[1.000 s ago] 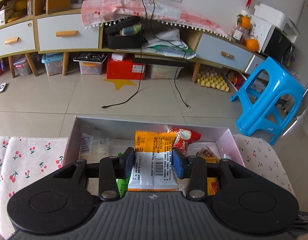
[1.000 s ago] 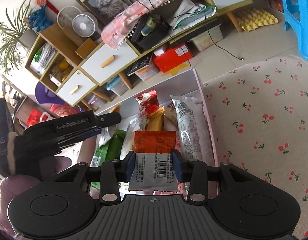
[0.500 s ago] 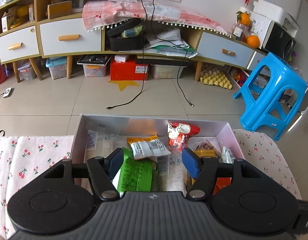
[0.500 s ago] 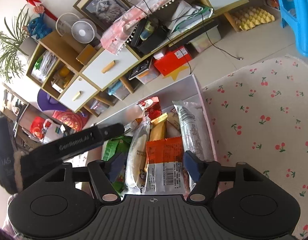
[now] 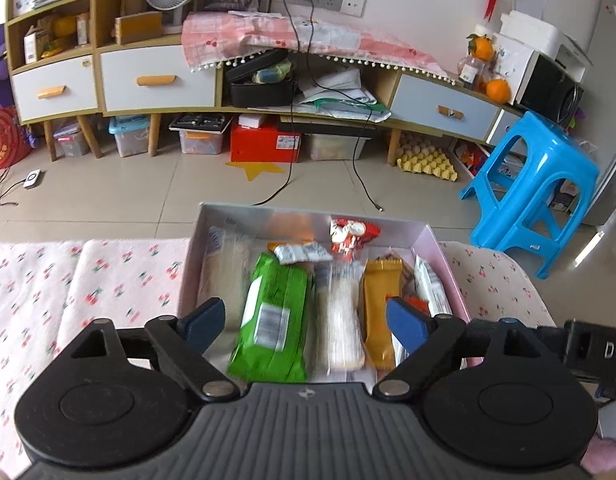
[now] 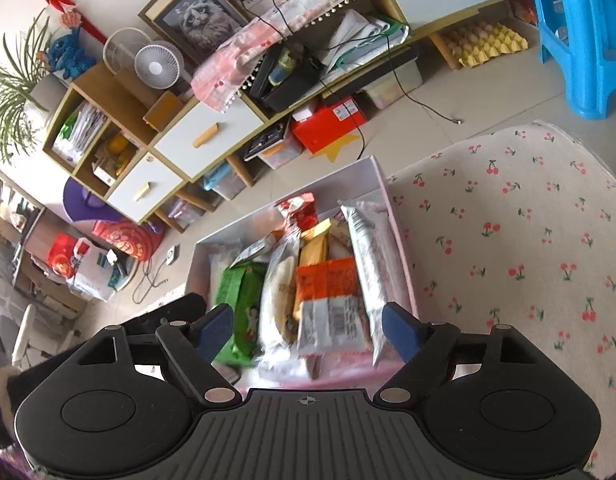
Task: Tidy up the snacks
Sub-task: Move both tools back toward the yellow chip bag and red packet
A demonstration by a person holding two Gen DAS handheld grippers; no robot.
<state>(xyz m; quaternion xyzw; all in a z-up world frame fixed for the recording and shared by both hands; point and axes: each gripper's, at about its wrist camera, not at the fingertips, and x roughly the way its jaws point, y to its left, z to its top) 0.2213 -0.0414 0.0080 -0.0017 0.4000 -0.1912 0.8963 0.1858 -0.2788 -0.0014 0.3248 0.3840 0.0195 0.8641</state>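
A pale pink box (image 5: 436, 245) sits on the cherry-print cloth and holds several snack packs. In the left wrist view I see a green pack (image 5: 273, 312), a clear pack of pale biscuits (image 5: 342, 312), a yellow pack (image 5: 382, 304), a small orange-and-white pack (image 5: 299, 252) and a red pack (image 5: 350, 236). My left gripper (image 5: 305, 320) is open and empty above the box's near end. My right gripper (image 6: 305, 328) is open and empty above the same box (image 6: 402, 256); an orange-and-white pack (image 6: 330, 300) lies on top, beside the green pack (image 6: 243, 304).
The cherry-print cloth (image 6: 508, 220) covers the table on both sides of the box. Beyond the table edge is tiled floor, a blue plastic stool (image 5: 536, 192) at right, a low cabinet (image 5: 155, 80) with drawers, and loose cables on the floor.
Both grippers opened and let go of their orange-and-white packs, which now lie in the box. Both grippers pulled back and up from the box.
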